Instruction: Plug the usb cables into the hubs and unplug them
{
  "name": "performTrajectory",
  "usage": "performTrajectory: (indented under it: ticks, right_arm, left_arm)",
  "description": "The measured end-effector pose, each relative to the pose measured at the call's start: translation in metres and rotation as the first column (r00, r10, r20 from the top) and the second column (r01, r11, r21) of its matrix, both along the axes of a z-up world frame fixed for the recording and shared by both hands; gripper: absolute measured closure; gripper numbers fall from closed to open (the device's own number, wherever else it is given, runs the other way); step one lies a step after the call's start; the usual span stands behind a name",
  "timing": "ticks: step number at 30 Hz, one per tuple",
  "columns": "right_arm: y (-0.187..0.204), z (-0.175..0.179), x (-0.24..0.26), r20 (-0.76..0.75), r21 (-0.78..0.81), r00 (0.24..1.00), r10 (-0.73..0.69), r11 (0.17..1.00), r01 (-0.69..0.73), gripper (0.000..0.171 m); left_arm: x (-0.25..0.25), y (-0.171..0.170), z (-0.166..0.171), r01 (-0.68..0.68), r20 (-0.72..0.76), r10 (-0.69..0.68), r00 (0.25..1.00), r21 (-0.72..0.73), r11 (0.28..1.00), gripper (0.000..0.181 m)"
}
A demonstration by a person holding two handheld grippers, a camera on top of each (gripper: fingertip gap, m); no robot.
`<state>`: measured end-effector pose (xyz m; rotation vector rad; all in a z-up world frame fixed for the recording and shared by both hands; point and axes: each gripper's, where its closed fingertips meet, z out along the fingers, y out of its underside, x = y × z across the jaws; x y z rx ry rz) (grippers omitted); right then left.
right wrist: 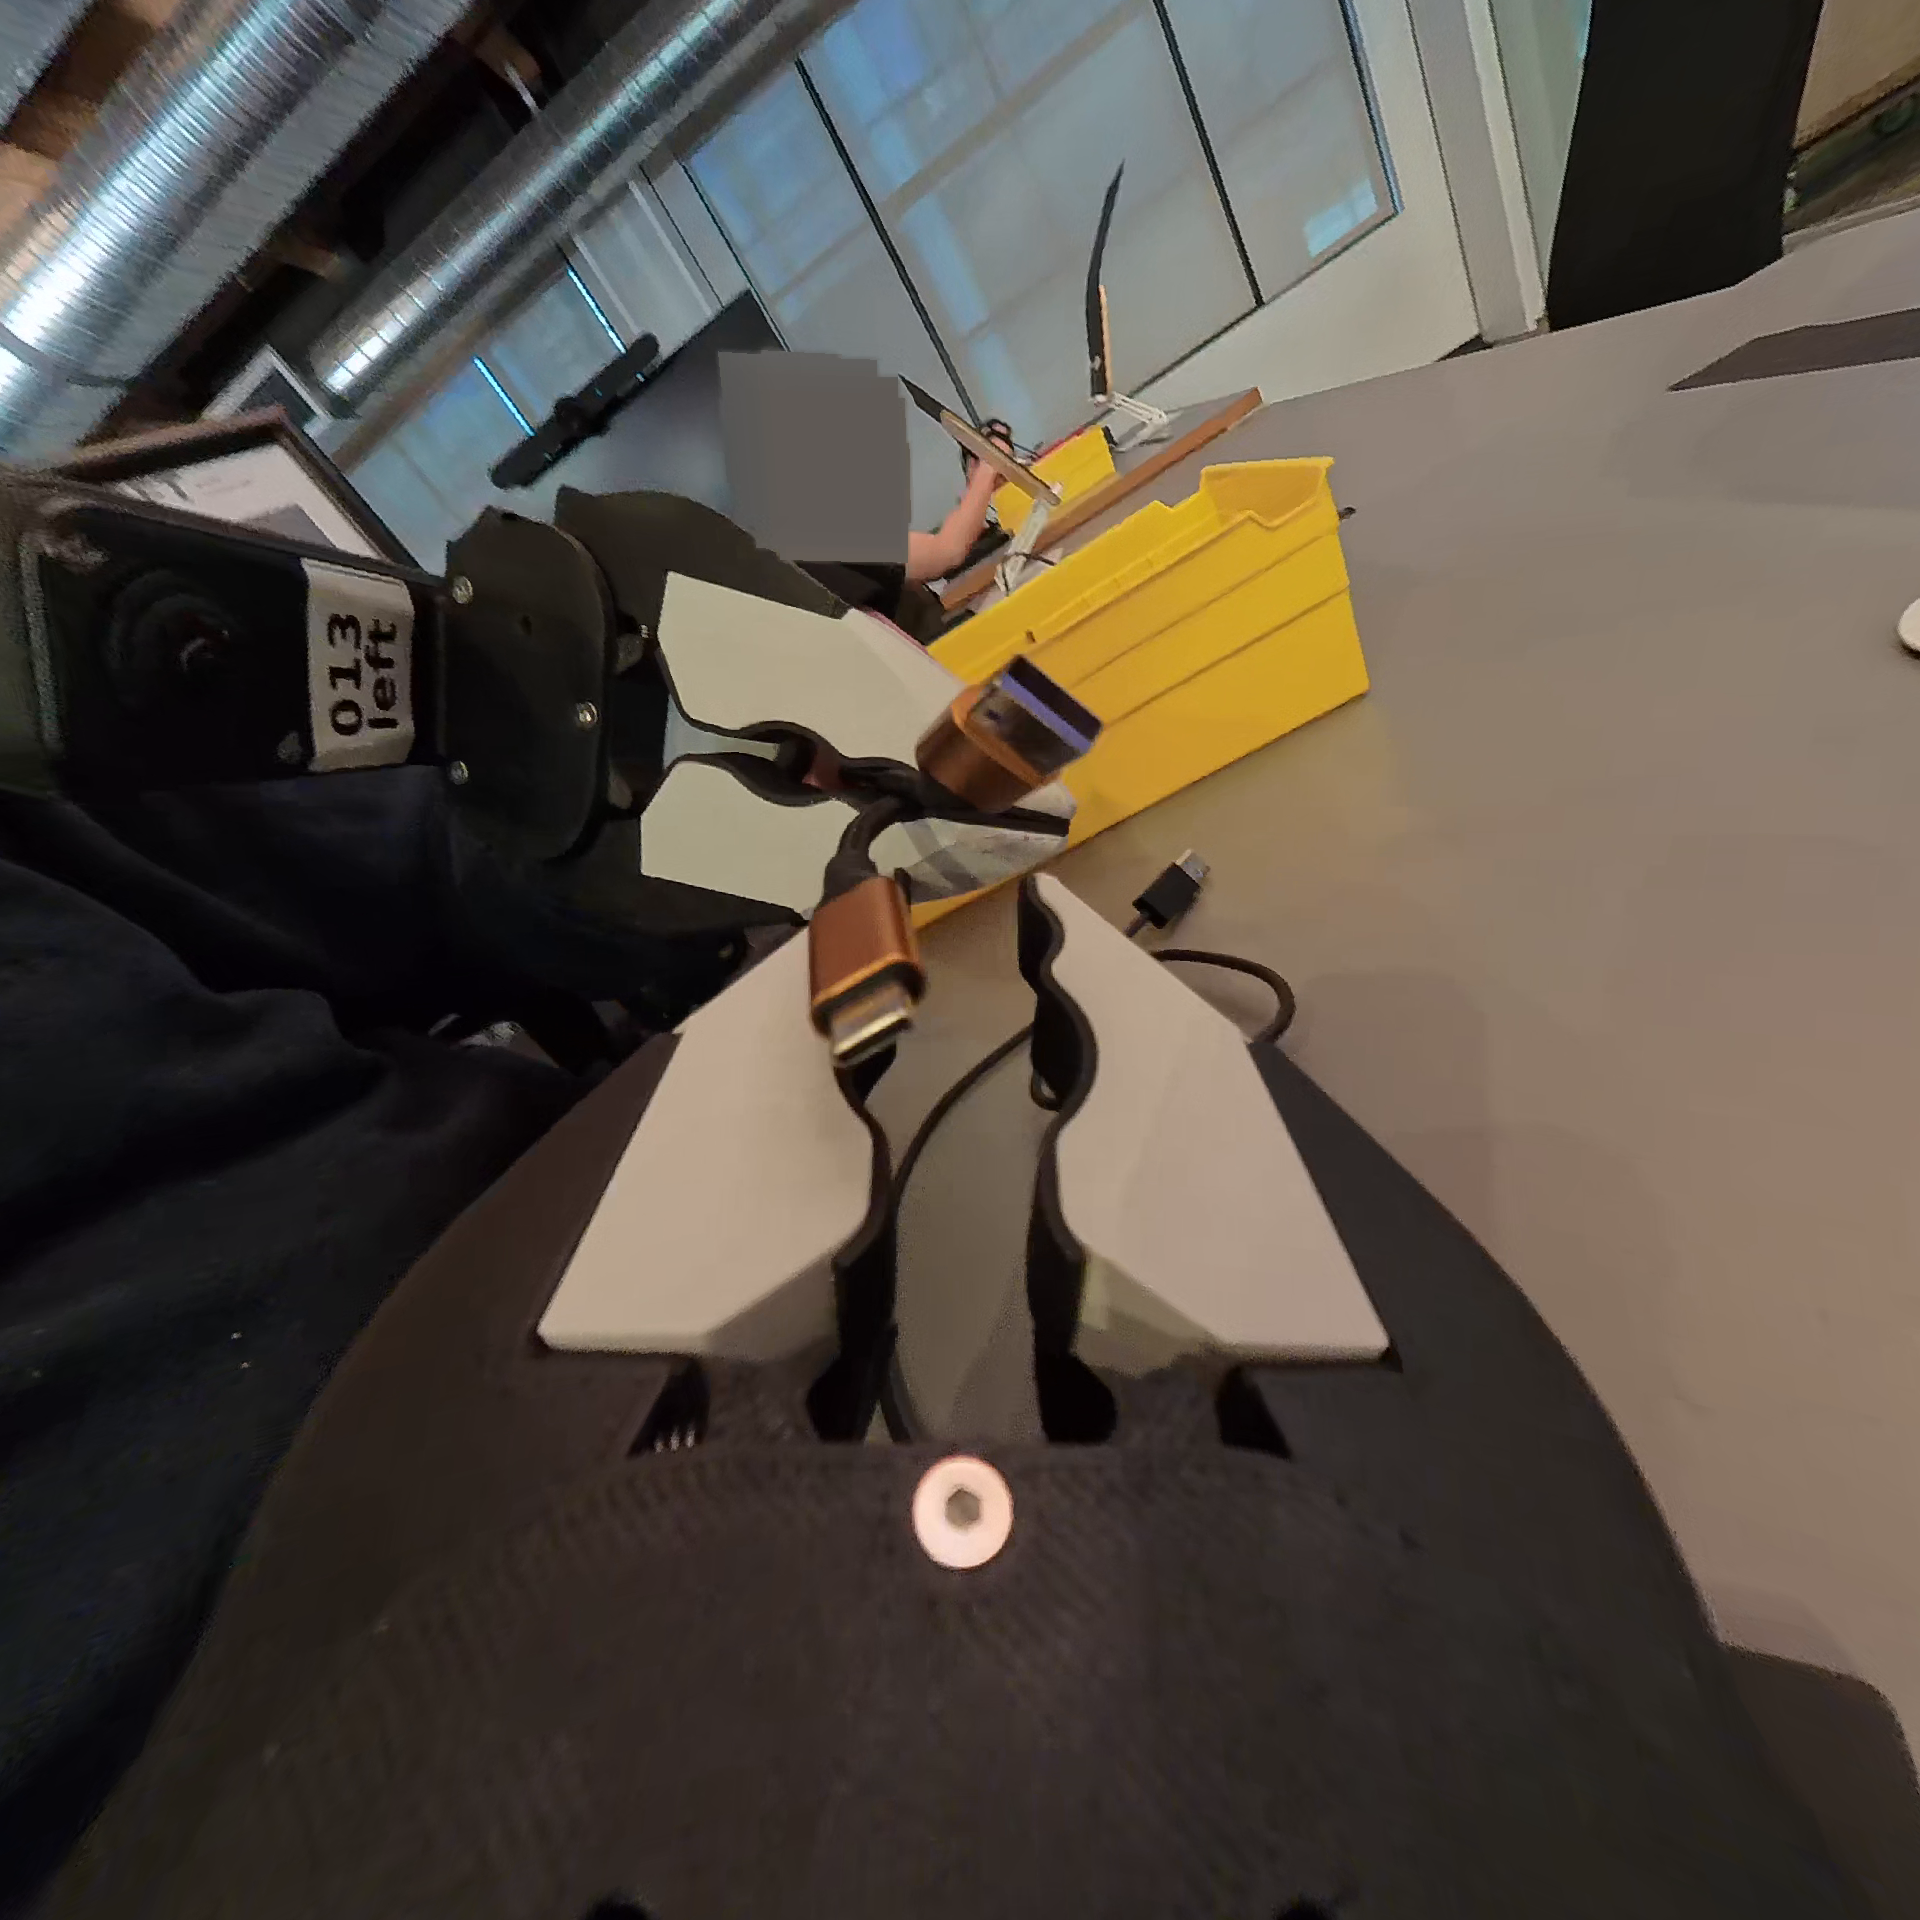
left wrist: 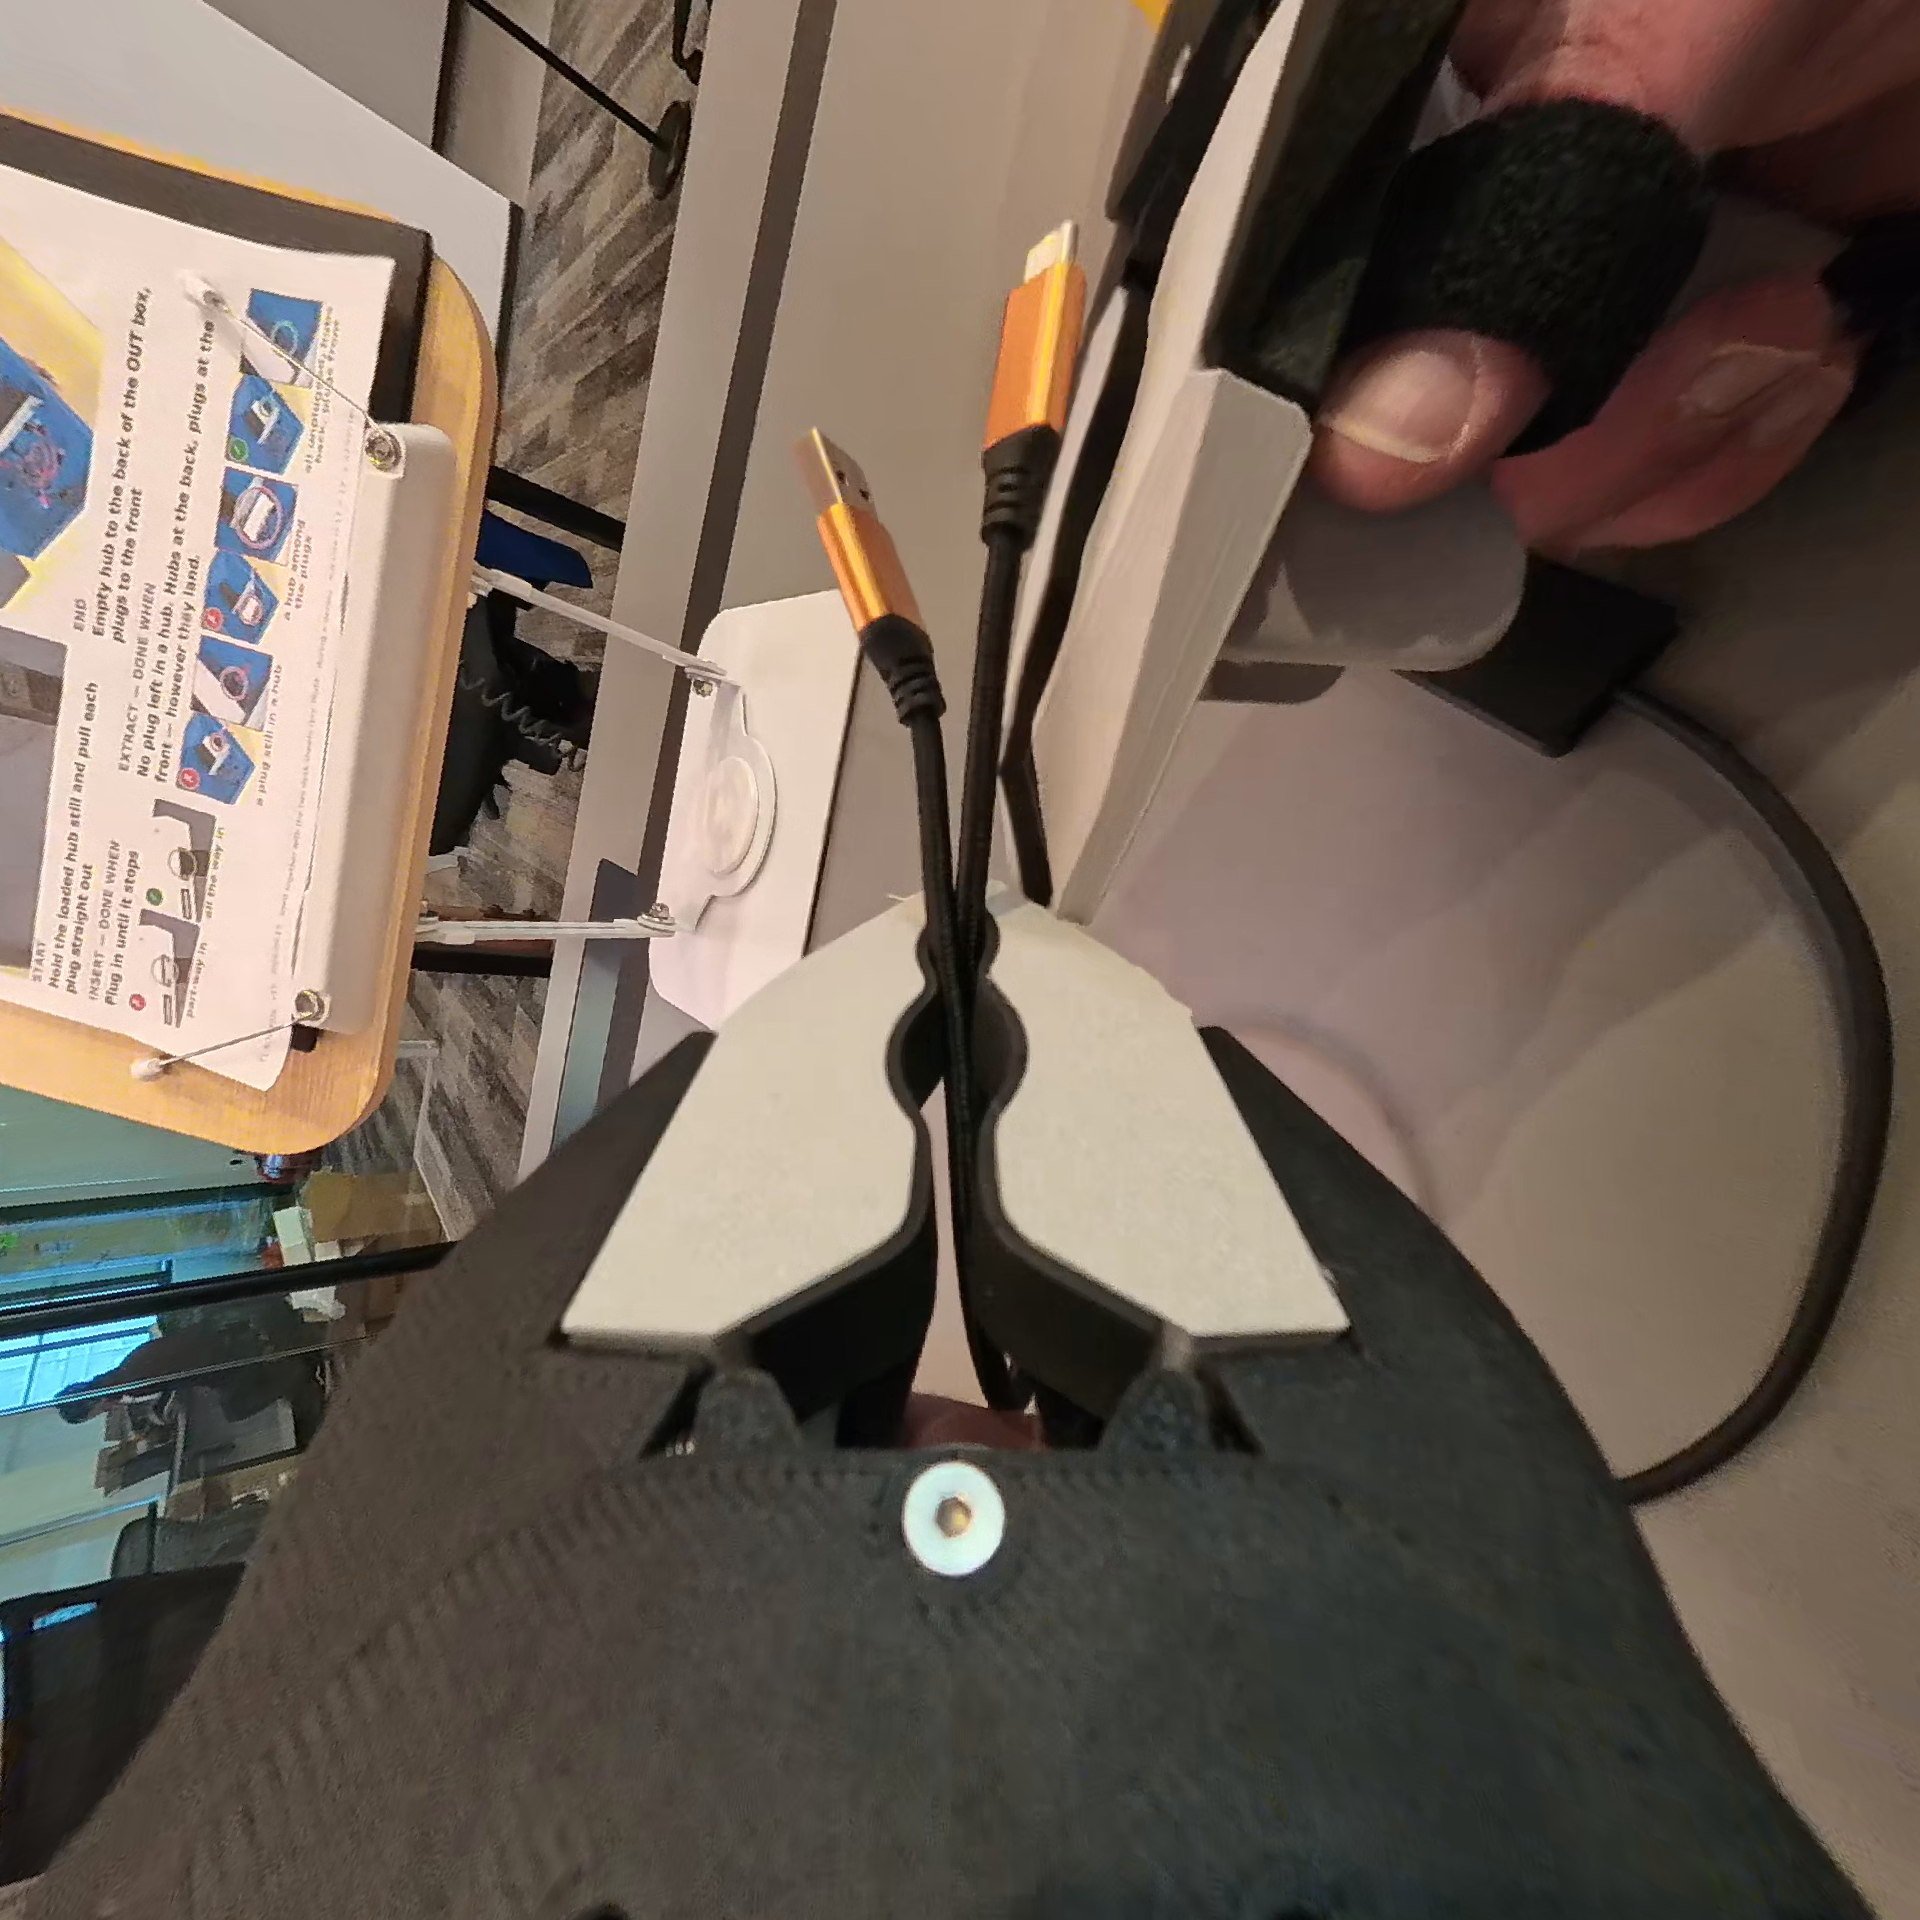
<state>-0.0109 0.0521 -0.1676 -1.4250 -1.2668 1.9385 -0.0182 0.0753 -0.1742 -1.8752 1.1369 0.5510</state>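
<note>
My left gripper (left wrist: 956, 925) is shut on two black braided cables, which cross between its fingers. One ends in an orange USB-A plug (left wrist: 857, 530), the other in an orange USB-C plug (left wrist: 1039, 343). Both plugs stick out past the fingertips, in the air. In the right wrist view the left gripper (right wrist: 914, 779) comes in from the left with the USB-A plug (right wrist: 1023, 743) and the USB-C plug (right wrist: 868, 966). My right gripper (right wrist: 935, 935) is open and empty, just below the USB-C plug. One of its fingers (left wrist: 1164, 623) shows edge-on in the left wrist view. No hub is in view.
A yellow bin (right wrist: 1195, 644) stands on the grey table (right wrist: 1558, 831) beyond the grippers. A loose black cable with a black plug (right wrist: 1174, 888) lies on the table and runs under my right gripper. An instruction sheet on a wooden board (left wrist: 208, 623) stands behind, near a white stand (left wrist: 727, 779). A person sits far behind. Less than 4 cm separates the two grippers' tips.
</note>
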Motion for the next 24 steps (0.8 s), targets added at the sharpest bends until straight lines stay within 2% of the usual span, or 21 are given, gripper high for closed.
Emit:
performTrajectory:
  ticks: [8, 15, 24]
  right_arm:
    - [0.019, -0.009, 0.005, 0.053, 0.084, 0.993, -0.106, 0.991, 0.101, 0.147]
    - [0.03, -0.02, 0.007, 0.102, 0.222, 0.969, -0.223, 0.955, 0.197, 0.141]
    - [0.035, -0.036, 0.001, 0.115, 0.389, 0.948, -0.295, 0.892, 0.231, 0.135]
  left_arm:
    - [-0.008, -0.004, -0.013, -0.034, 0.048, 0.036, 0.998, -0.032, 0.999, 0.181]
    - [-0.015, -0.006, -0.027, -0.062, 0.119, 0.072, 0.99, -0.081, 0.995, 0.181]
    - [-0.022, -0.008, -0.048, -0.094, 0.198, 0.126, 0.972, -0.163, 0.982, 0.181]
